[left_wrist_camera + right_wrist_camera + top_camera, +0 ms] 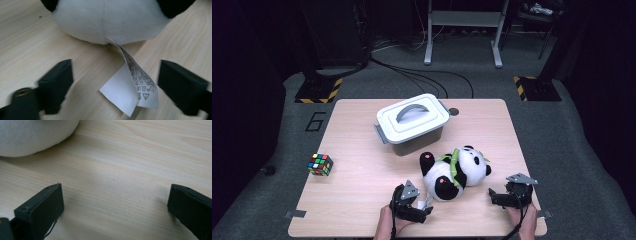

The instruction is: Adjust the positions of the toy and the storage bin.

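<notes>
A plush panda (455,172) lies on its back near the front edge of the wooden surface (362,165), its head toward the right and its black feet toward the left, just in front of a lidded grey storage box (413,123). That placement puts the toy between the two hands, so each can come at it from its own side.

The left tongs (426,207) sit low at the panda's bottom end, pointing right and slightly up the surface. In the left gripper view the jaws stand apart, with the toy's white care label (132,87) curling down from the seam between them; neither pad touches it. The white belly fills the space just beyond. The aim, judging by this line-up, is the label or the plush base behind it.

The right tongs (493,194) rest near the panda's head side, pointing left toward it. Their jaws are also wide apart over bare wood, with the white fur only at the upper left corner of the right gripper view, so nothing is held.

Both forearms come in from the near edge, wrists low. A puzzle cube (320,164) stands well apart at the left.
</notes>
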